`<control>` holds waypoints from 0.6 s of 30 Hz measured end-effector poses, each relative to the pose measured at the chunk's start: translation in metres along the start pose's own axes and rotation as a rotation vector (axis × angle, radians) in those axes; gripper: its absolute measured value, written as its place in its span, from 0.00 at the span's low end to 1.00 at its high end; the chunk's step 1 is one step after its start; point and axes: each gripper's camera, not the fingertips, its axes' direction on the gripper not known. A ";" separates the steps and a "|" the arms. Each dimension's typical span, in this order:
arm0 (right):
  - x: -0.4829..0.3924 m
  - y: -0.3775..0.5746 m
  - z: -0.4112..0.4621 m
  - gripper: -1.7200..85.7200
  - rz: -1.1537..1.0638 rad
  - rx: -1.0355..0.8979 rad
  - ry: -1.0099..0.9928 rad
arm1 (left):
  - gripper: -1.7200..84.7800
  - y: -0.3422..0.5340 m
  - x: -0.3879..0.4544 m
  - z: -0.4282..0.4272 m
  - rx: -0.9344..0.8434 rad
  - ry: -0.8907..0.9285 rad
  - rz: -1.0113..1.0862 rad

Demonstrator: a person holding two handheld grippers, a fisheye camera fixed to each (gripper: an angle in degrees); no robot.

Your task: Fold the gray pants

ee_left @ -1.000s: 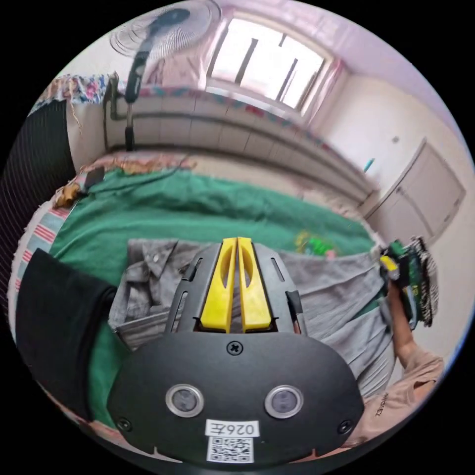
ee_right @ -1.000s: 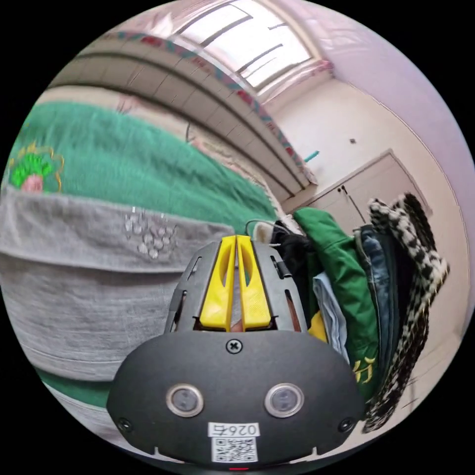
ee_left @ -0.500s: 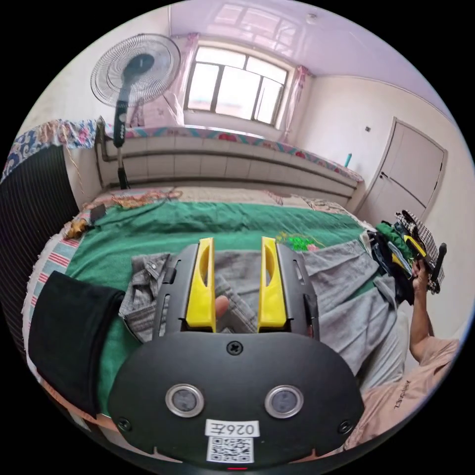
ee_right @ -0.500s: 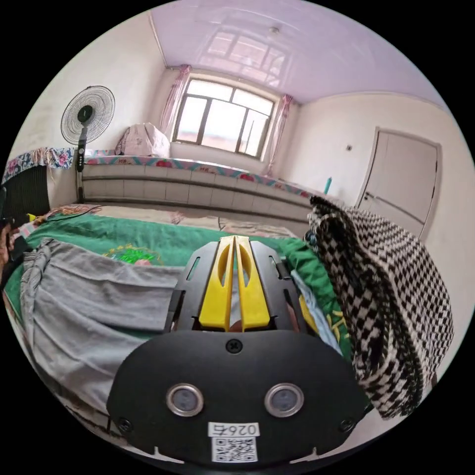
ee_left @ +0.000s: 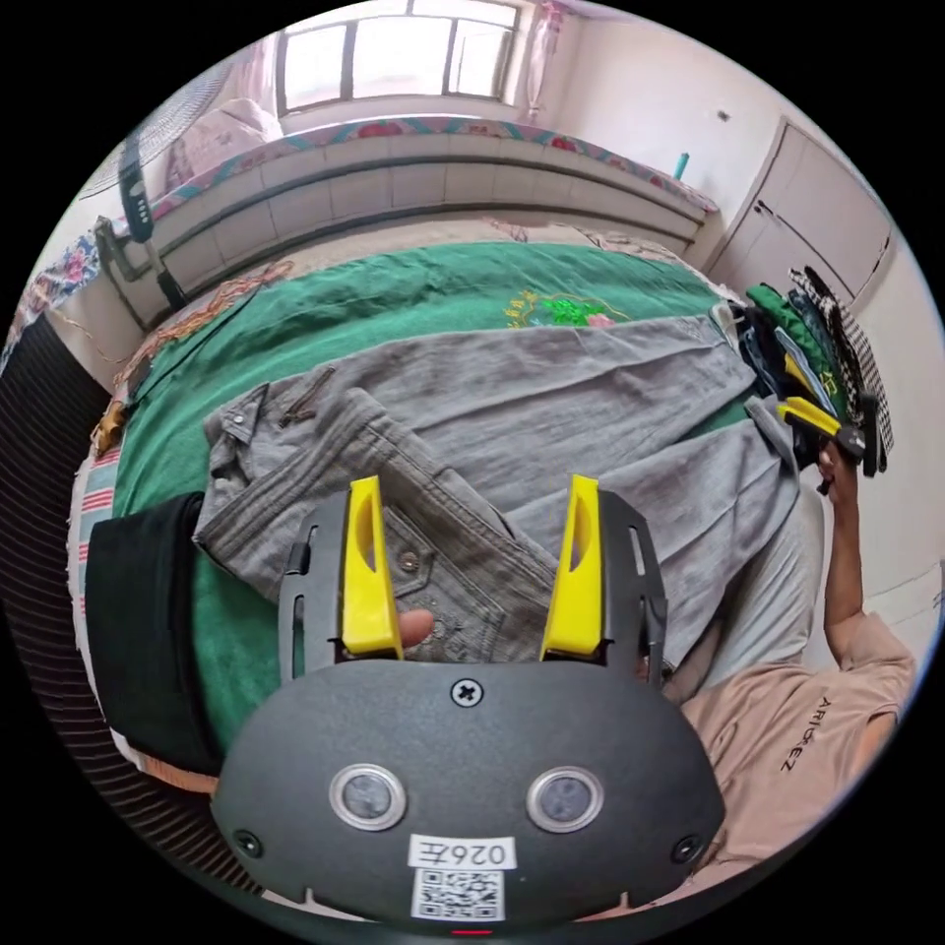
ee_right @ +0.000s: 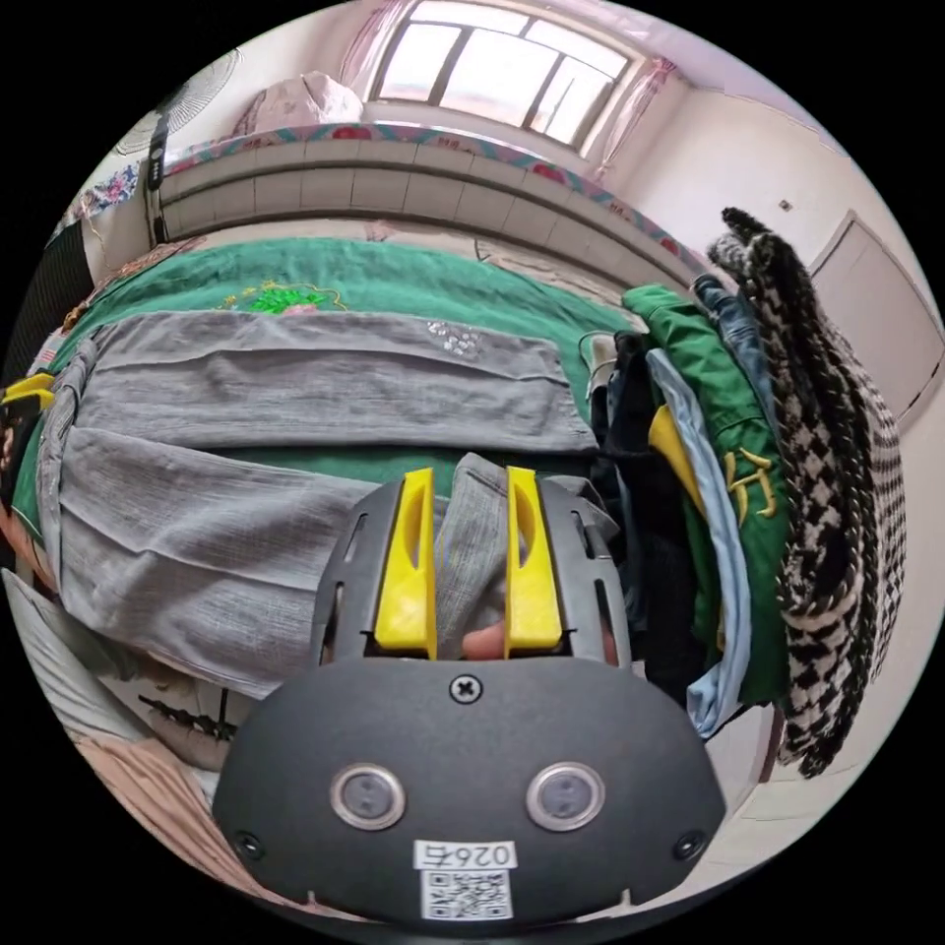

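On the bed (ee_left: 325, 305), gray pants (ee_left: 551, 394) lie flat
Left hand-held gripper (ee_left: 471, 561) gapes wide above waistband; right hand-held gripper (ee_right: 471, 561) parted around hem

a white sticker on the left gripper (ee_left: 471, 571) housing carries mirrored characters beside a square code. the right gripper (ee_right: 470, 561) has a like sticker. the person's shirt sleeve (ee_left: 807, 724) bears dark lettering, too warped to make out
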 end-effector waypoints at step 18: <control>0.132 0.114 0.051 0.00 0.315 -0.026 -0.112 | 0.07 0.061 -0.064 0.000 -0.003 0.094 -0.062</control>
